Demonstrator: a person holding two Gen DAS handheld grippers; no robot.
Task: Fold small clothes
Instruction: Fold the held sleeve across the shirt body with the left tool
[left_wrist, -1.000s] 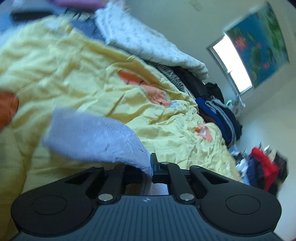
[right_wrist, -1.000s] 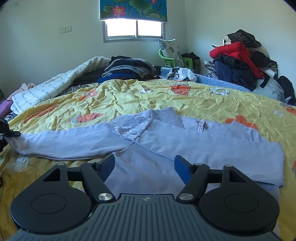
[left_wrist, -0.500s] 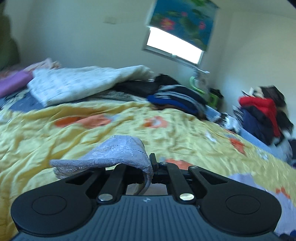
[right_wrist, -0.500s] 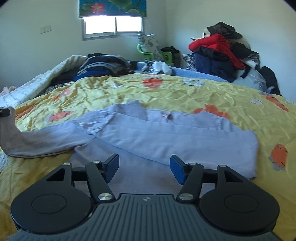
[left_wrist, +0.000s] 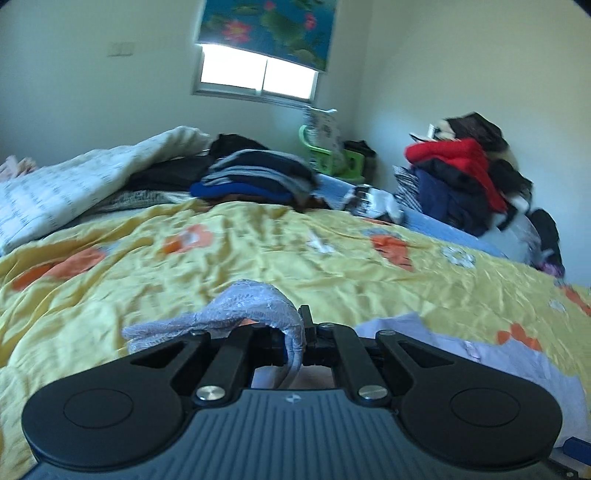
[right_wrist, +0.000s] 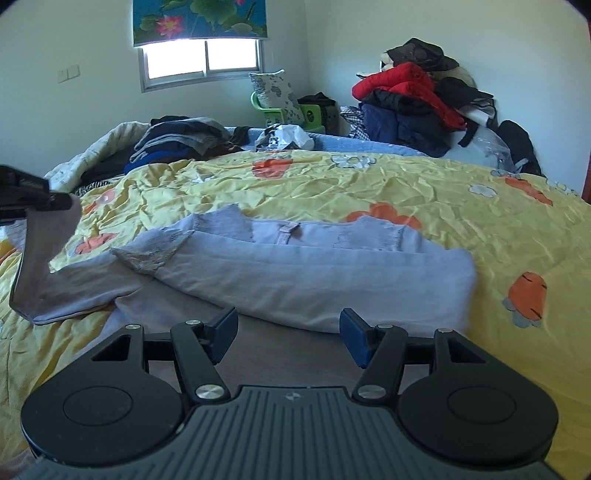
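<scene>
Yellow bedspread carries the lavender top, near. Right gripper hovers over its hem, jaws spread, holding nothing. At left, left gripper pinches the lifted sleeve (lace-trimmed). Clothes pile far right.

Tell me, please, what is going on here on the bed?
A person with a gripper in each hand is folding a lilac top on the yellow bedspread. The left gripper is shut on the cuff of one sleeve, lifted off the bed. The other sleeve already lies folded across the body. The right gripper hovers open over the lower part, holding nothing.
</scene>
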